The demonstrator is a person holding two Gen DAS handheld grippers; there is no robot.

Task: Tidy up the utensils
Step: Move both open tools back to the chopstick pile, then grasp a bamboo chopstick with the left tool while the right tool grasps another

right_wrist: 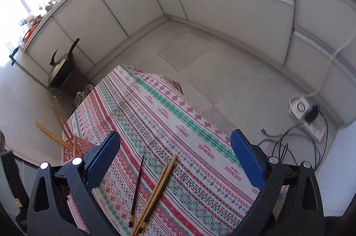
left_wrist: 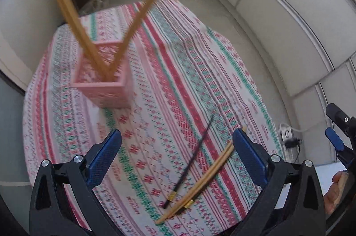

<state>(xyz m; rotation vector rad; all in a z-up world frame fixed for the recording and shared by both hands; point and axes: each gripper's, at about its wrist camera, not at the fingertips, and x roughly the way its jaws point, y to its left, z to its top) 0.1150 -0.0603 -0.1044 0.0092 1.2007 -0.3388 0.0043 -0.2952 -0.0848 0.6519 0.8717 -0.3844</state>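
Left gripper (left_wrist: pixel 176 155) held with jaws spread wide, nothing gripped, right gripper (right_wrist: pixel 175 157) likewise spread, nothing gripped

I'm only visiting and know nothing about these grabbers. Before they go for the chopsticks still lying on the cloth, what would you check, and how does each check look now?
1. Left gripper open and empty: ok.
2. Right gripper open and empty: ok.
3. Black chopstick and wooden chopsticks lie loose on the tablecloth, within view: ok.
4. Pink holder upright with room left: ok; chopsticks already lean inside.
5. Loose chopsticks separated for a clean grip: not ok; they cross near their ends.
6. Left view sharp: not ok, blurred.
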